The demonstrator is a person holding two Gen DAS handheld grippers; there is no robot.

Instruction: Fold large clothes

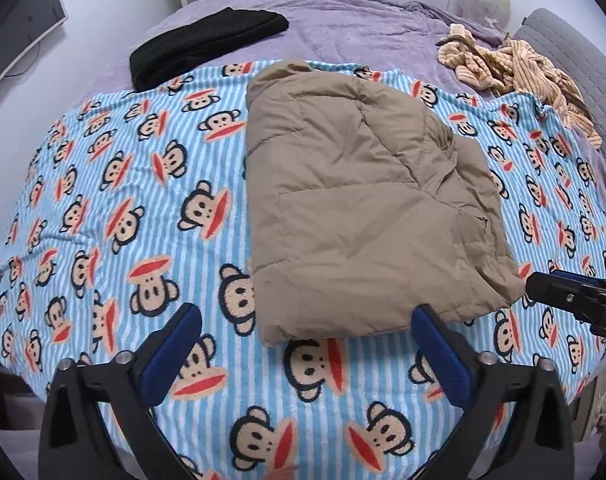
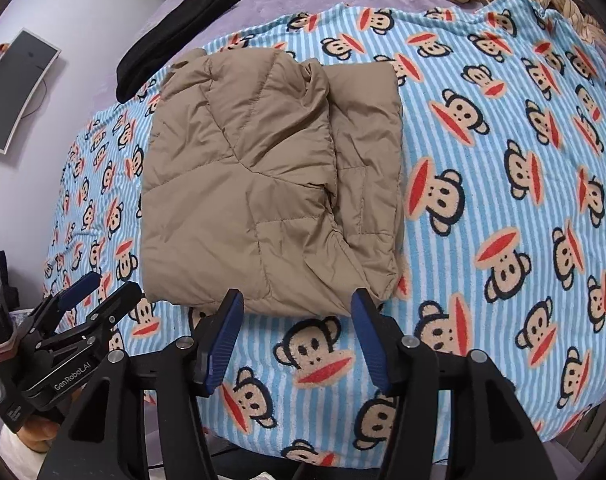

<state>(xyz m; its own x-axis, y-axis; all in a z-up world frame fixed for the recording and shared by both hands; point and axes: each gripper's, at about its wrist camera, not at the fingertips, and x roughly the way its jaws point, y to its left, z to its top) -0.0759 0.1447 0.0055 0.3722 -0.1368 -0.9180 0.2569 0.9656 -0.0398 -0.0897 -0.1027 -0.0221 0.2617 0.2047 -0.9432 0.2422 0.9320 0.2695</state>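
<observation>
Now, bed (image 1: 343, 20) under a monkey blanket (image 1: 103, 200). Tan jacket (image 1: 359, 200) lies mid-blanket, folded into a thick rectangle, 1 layer offset along its right side. Black garment (image 1: 207, 44) and striped heap (image 1: 515, 68) lie well apart, behind. Left gripper (image 1: 307, 344) gapes wide, empty, at the near hem; right gripper (image 2: 297, 332) likewise. Risk: puffy fill may spring the fold open, or a pinch may catch only the top layer.

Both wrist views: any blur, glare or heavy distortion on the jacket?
Left wrist: sharp, even light, no glare; tan jacket bulges with fisheye bend, dark vignette in corners. Right wrist: likewise sharp; monkey blanket curves strongly toward edges.
</observation>
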